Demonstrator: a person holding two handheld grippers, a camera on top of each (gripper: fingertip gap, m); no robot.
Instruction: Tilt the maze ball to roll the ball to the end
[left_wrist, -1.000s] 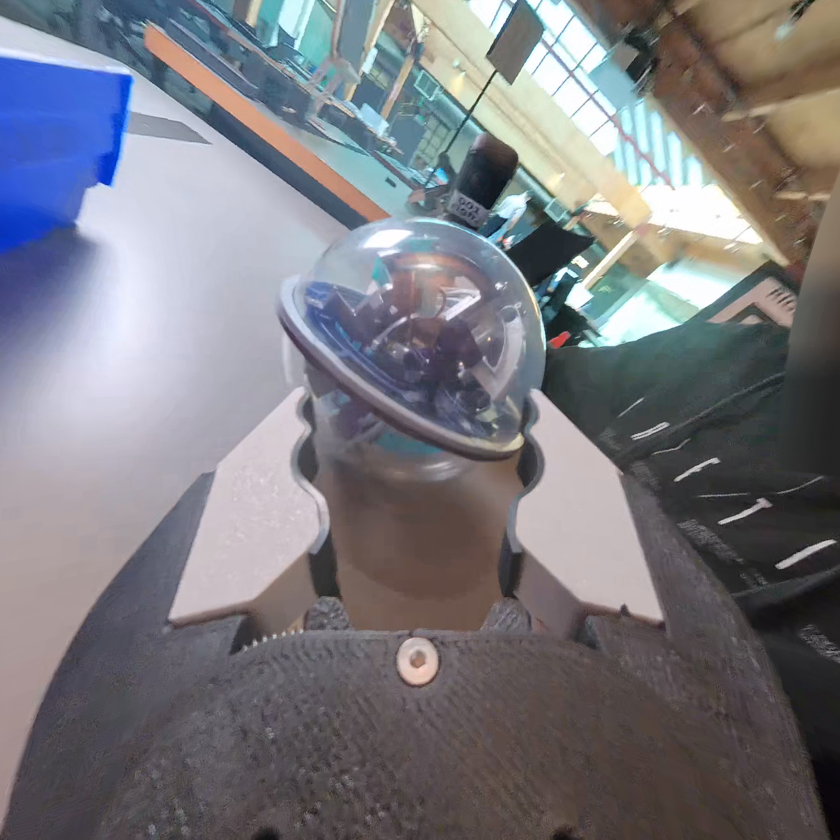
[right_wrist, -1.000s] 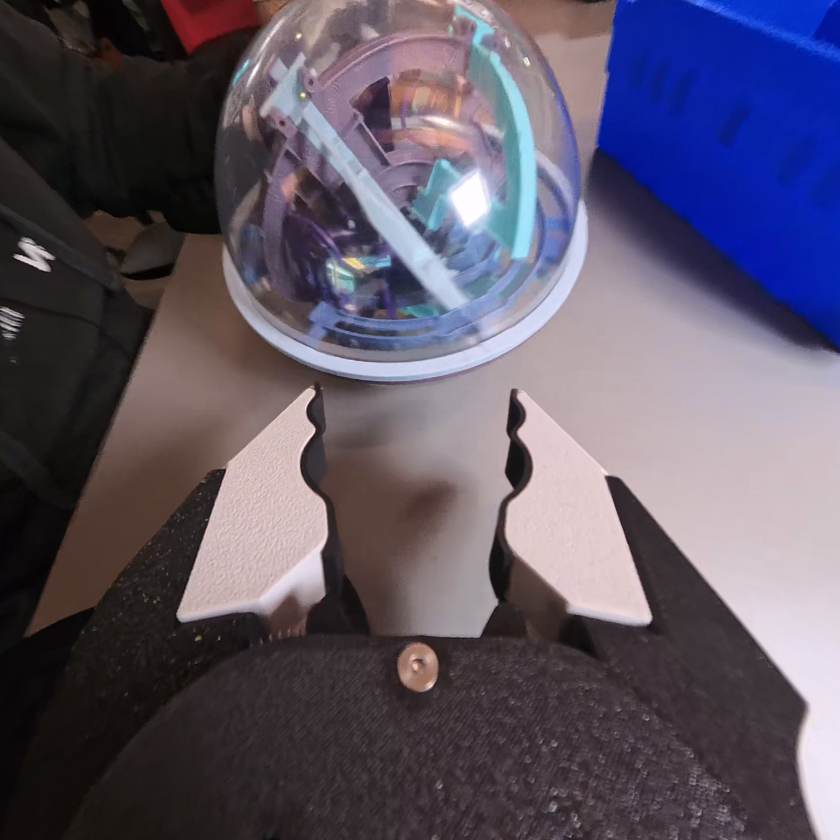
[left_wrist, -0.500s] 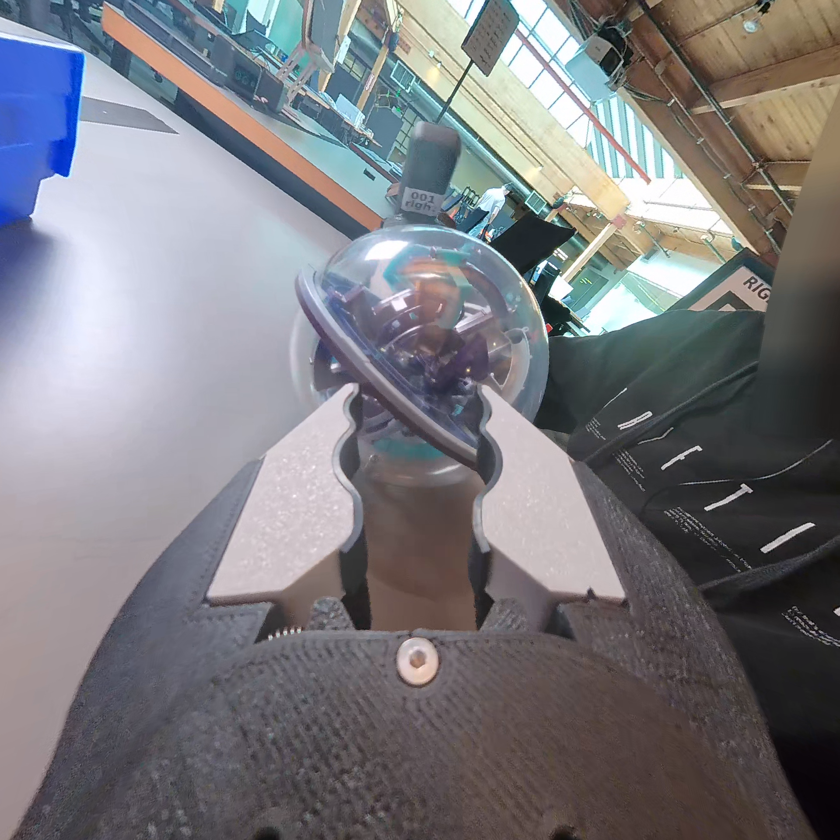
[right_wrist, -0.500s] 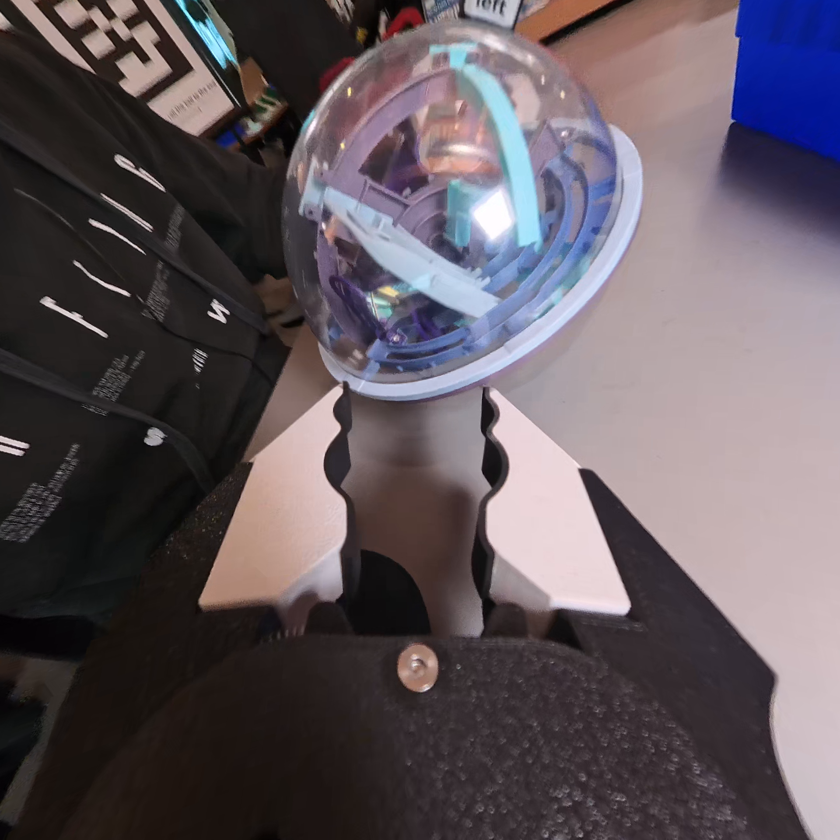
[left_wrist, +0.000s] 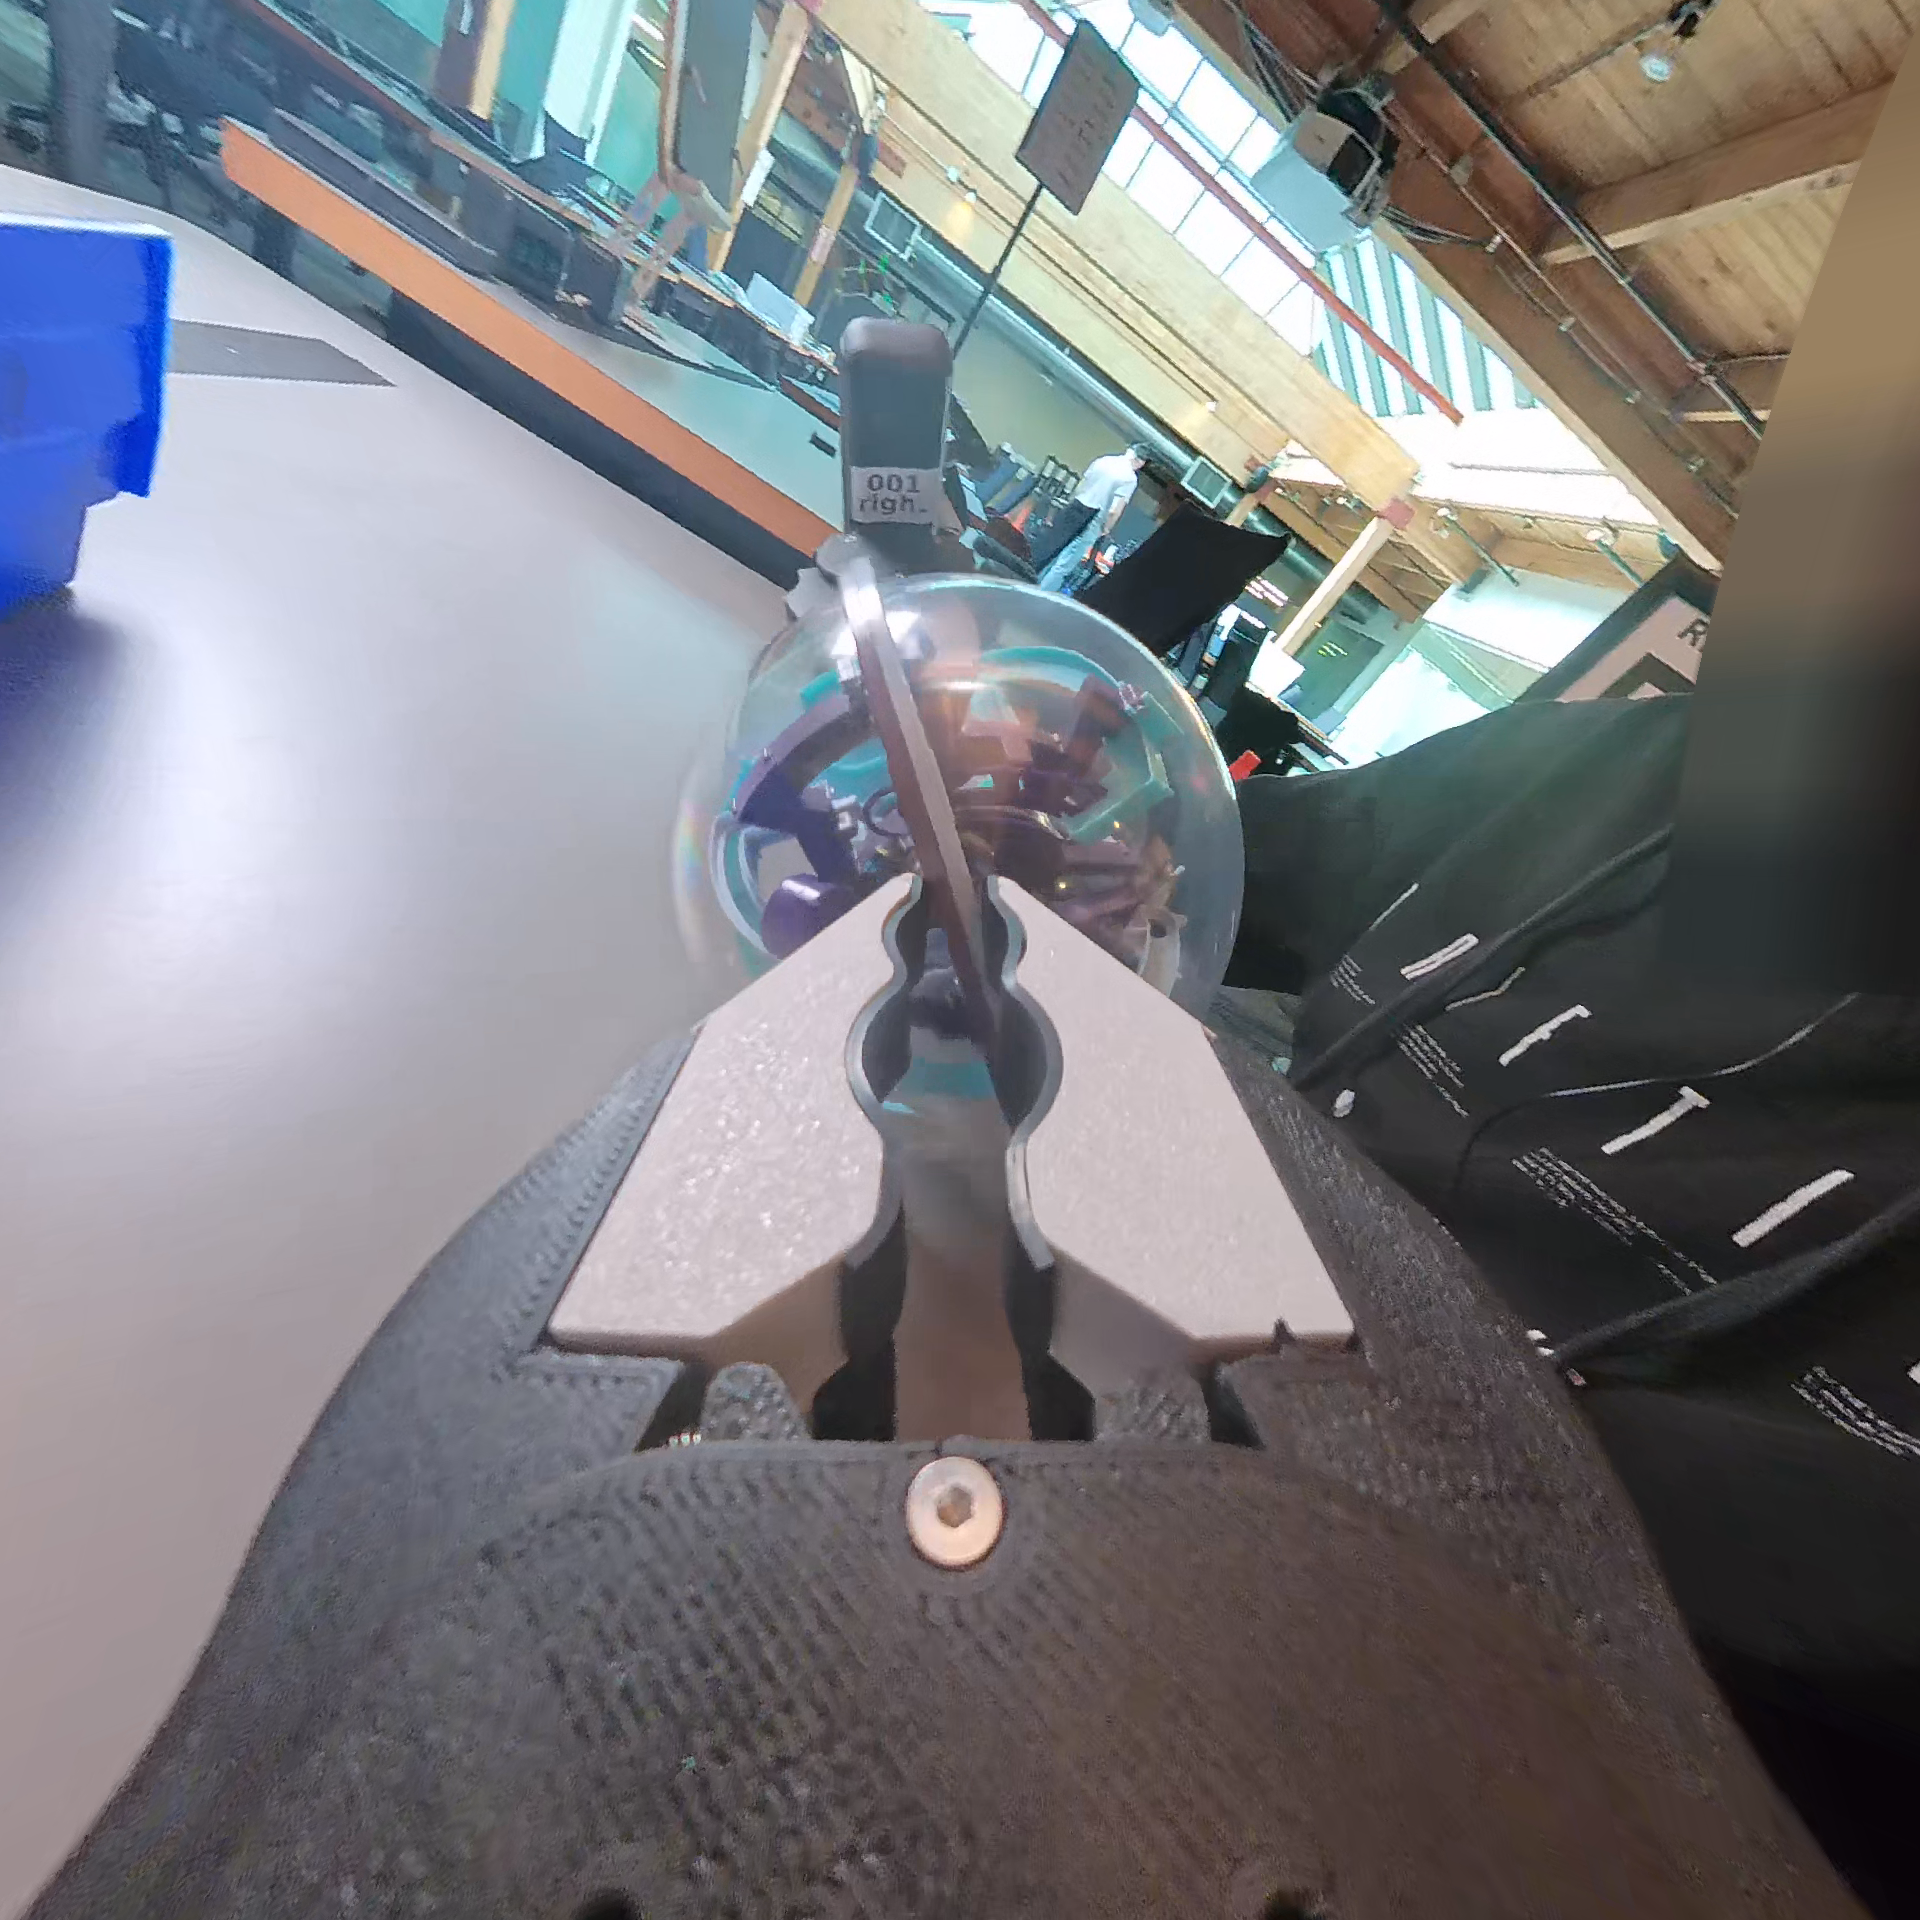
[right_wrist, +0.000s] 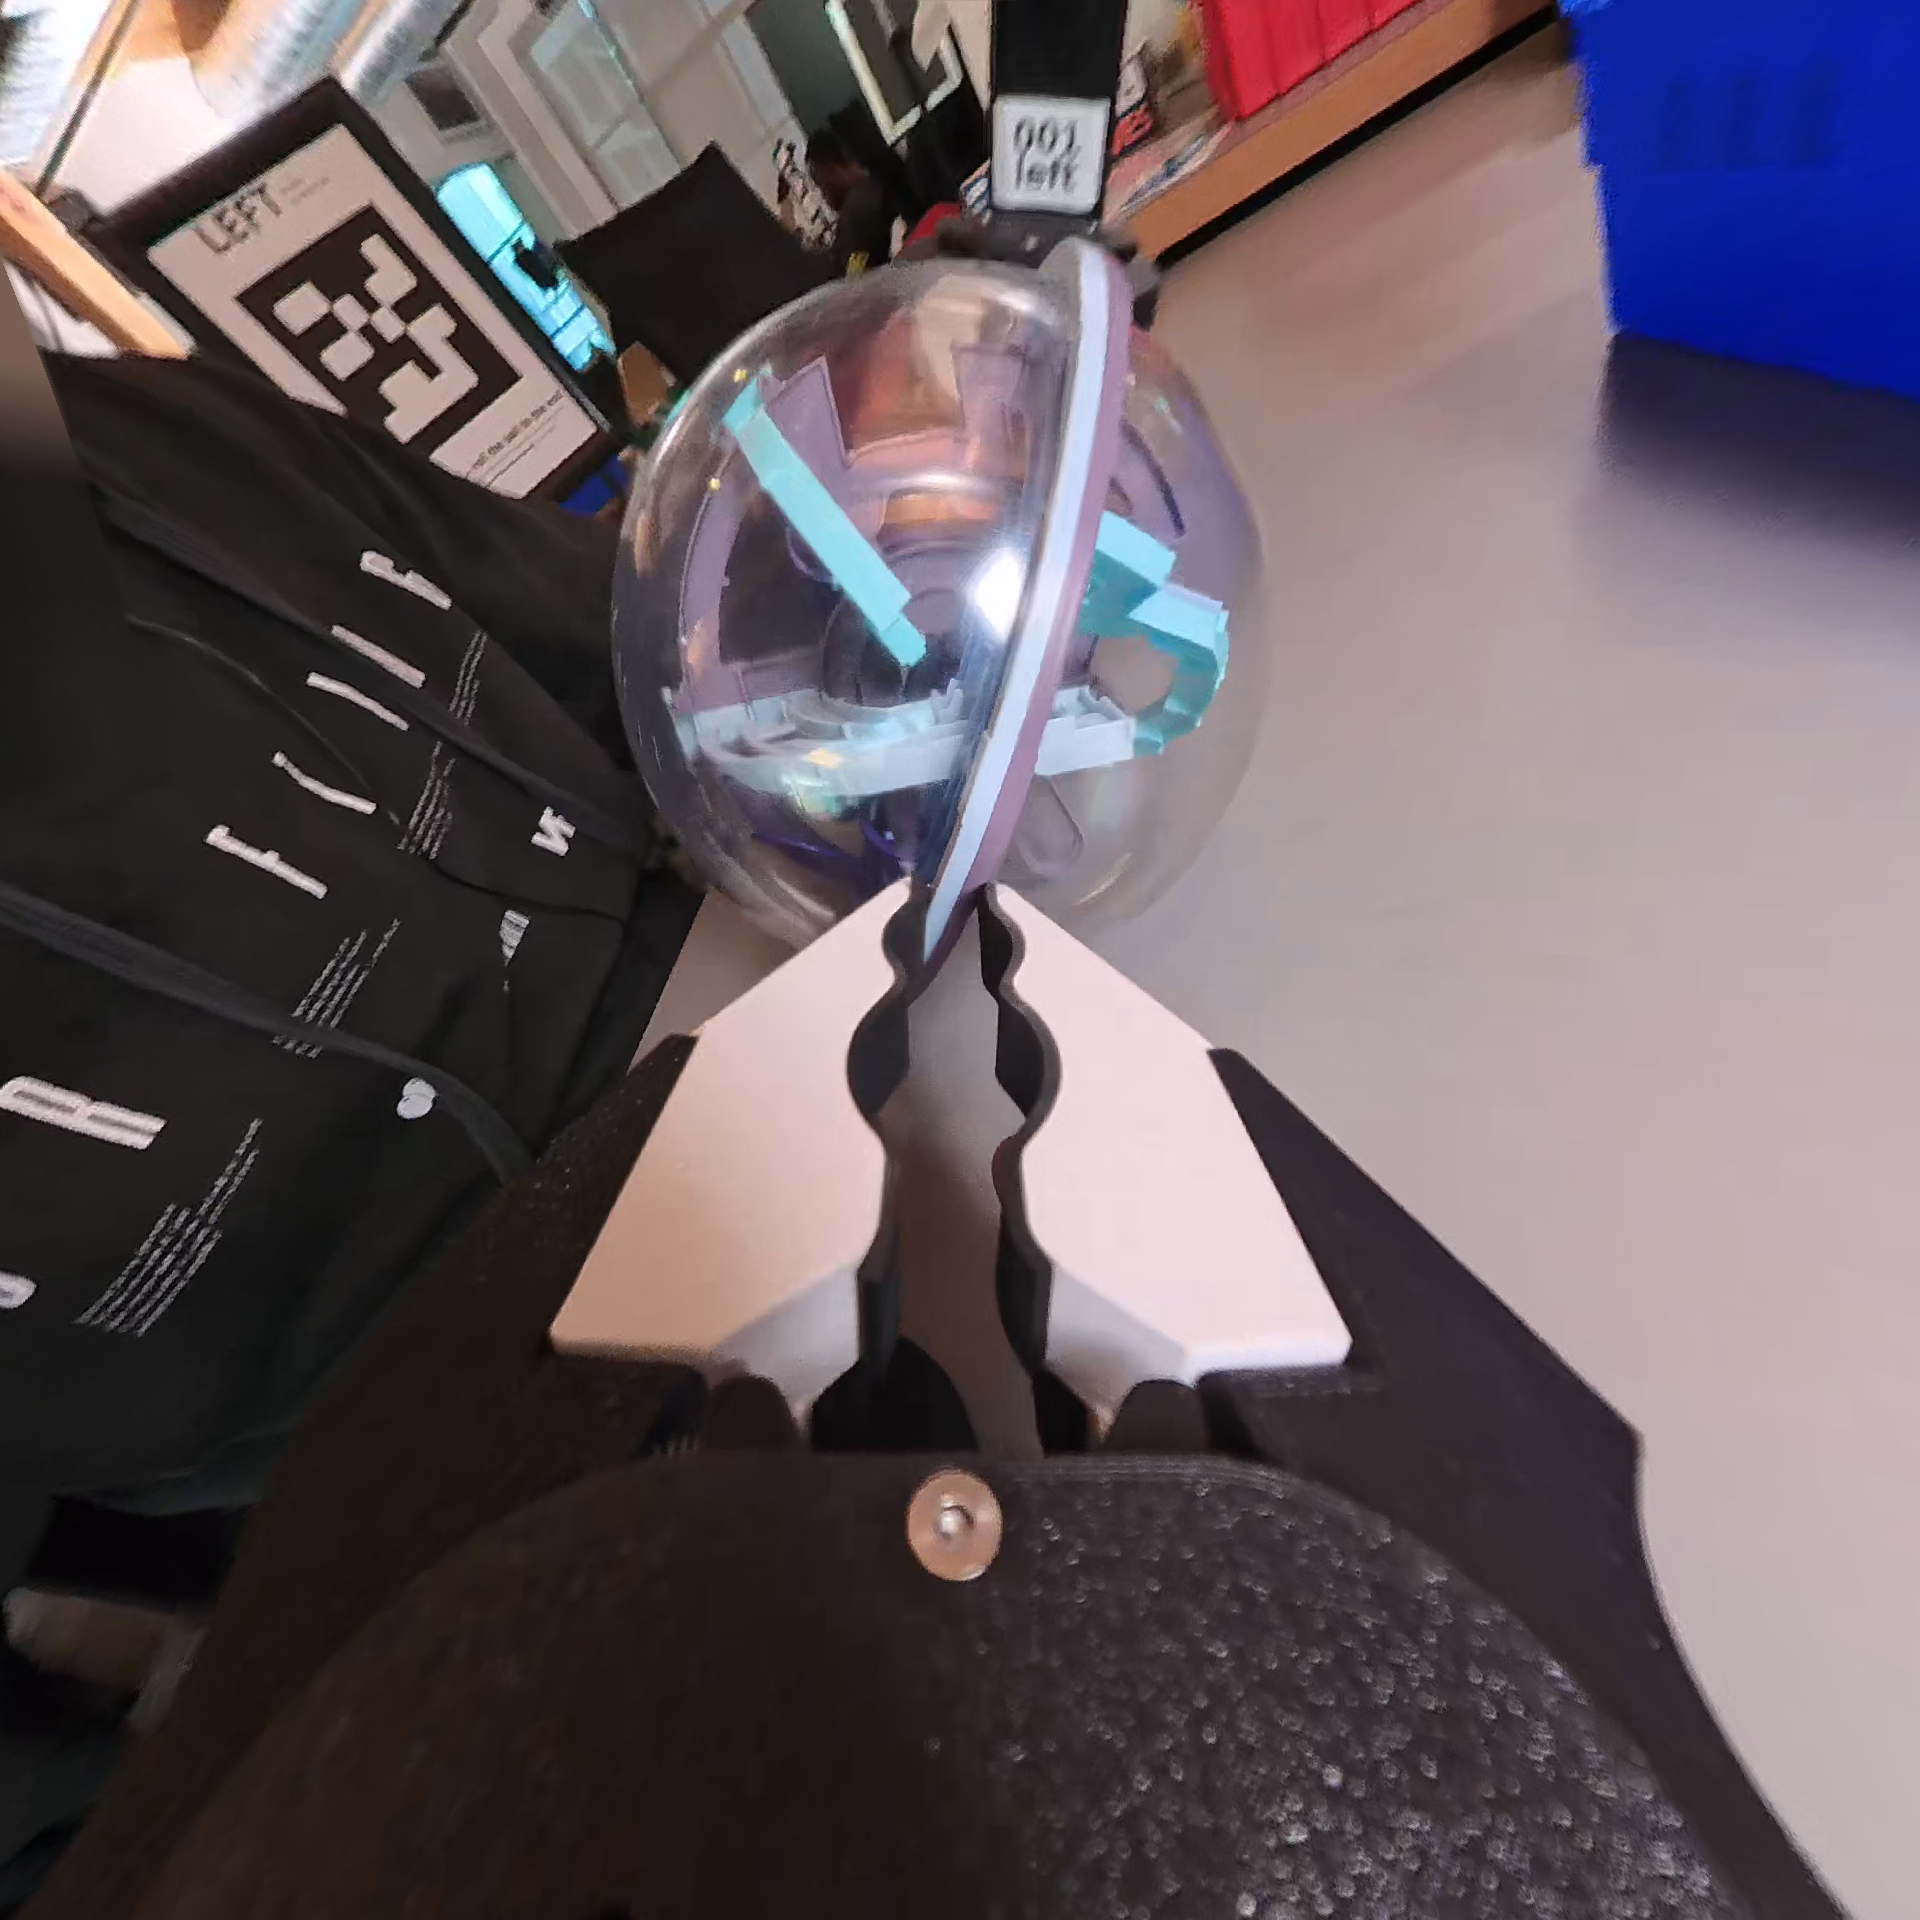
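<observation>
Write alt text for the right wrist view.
The right hand-held gripper pinches the flat rim of a clear maze ball, held nearly on edge above a grey table. The left hand-held gripper grips the far rim; a blue bin sits behind.

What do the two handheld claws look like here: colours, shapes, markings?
Both match: a rough black printed body with a silver screw, and pale grey wedge-shaped fingers with dark wavy inner edges. The left claw and right claw each carry a small white label on the black handle.
</observation>
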